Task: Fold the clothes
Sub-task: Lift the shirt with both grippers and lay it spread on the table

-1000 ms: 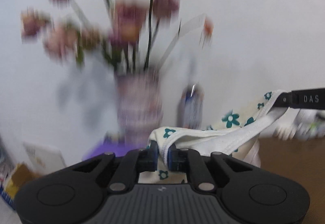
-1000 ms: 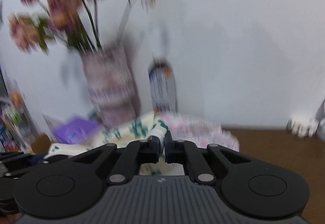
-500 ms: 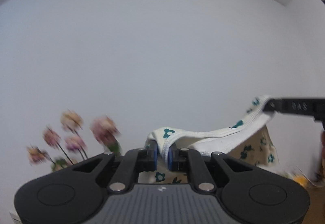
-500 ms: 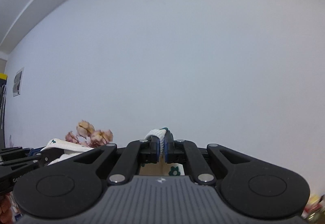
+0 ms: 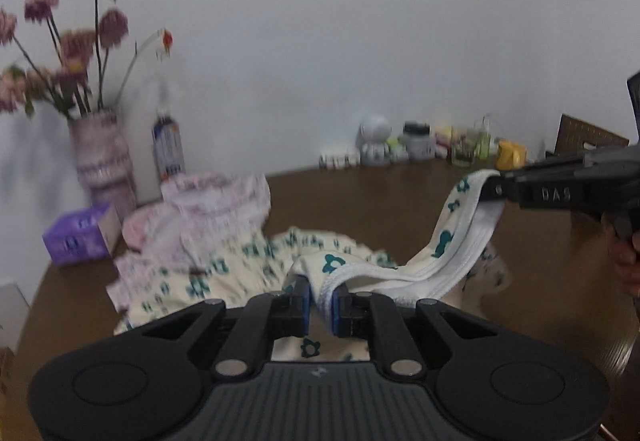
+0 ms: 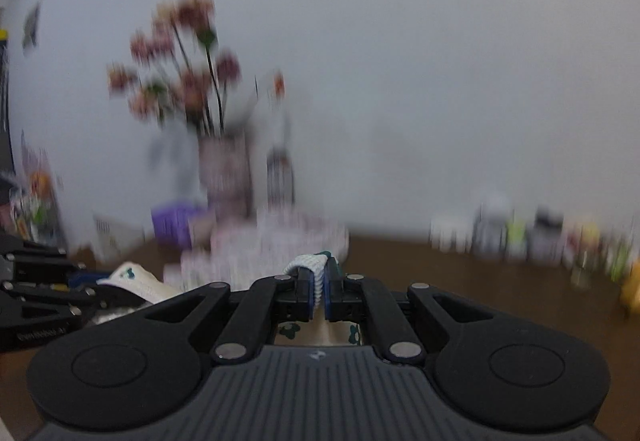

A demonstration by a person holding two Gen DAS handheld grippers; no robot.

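Observation:
A cream garment with teal flowers (image 5: pixel 248 273) lies partly on the brown table (image 5: pixel 344 201); its white ribbed waistband (image 5: pixel 452 249) is stretched between both grippers. My left gripper (image 5: pixel 320 305) is shut on one end of the band. In the left wrist view my right gripper (image 5: pixel 496 187) comes in from the right, shut on the other end. The right wrist view shows my right gripper (image 6: pixel 319 291) clamped on the ribbed edge (image 6: pixel 310 265), with my left gripper (image 6: pixel 80 293) at the far left holding the band.
A pink patterned garment (image 5: pixel 208 209) lies behind the floral one. A vase of flowers (image 5: pixel 102 157), a bottle (image 5: pixel 168 145) and a purple box (image 5: pixel 78 237) stand at the back left. Small jars and a white figurine (image 5: pixel 376 139) line the wall. A hand (image 5: pixel 624 261) holds the right gripper.
Both grippers swung up toward the bare wall with the waistband, then came back down and tilted toward the table; the garment's body now rests on the table.

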